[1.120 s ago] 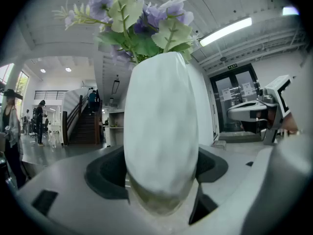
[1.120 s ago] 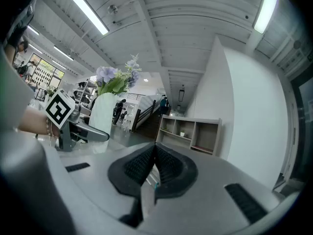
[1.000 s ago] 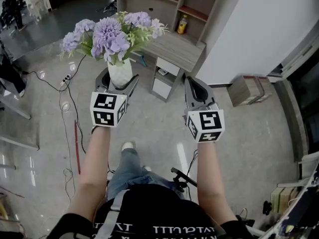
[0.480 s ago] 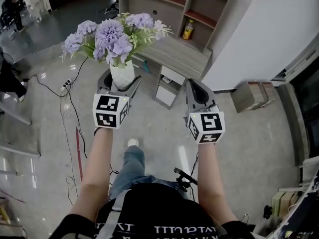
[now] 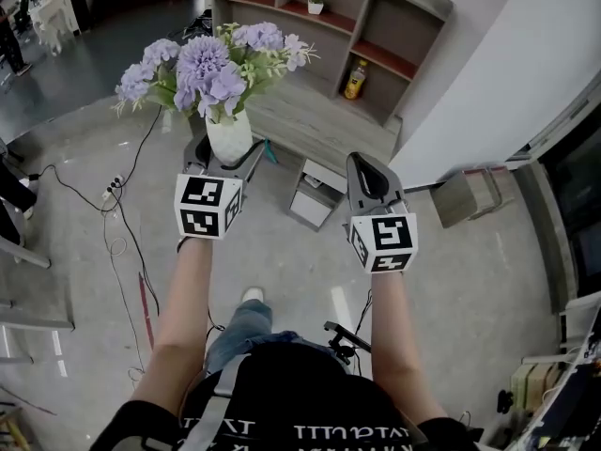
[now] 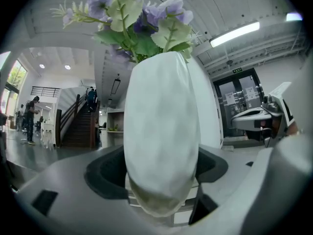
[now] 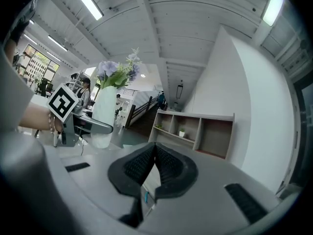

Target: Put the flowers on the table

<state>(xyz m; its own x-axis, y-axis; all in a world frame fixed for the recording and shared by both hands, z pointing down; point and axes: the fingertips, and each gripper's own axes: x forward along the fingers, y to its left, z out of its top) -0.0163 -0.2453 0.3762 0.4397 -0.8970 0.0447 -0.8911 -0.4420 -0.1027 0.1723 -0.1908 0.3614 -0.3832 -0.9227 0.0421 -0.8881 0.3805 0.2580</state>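
Flowers [image 5: 211, 64], purple with pale green leaves, are standing in a white vase [image 5: 229, 137] in the upper left of the head view. The left gripper [image 5: 225, 161] is holding the vase off the floor, its jaws pinching the lower body from both sides. The right gripper [image 5: 364, 169] is hovering at centre right, jaws pressed together with nothing between them. The vase is showing just beside the left end of the wooden table [image 5: 324, 111], though its height above the tabletop is hard to judge. A shelf unit [image 5: 376, 26] is standing behind the table at upper centre.
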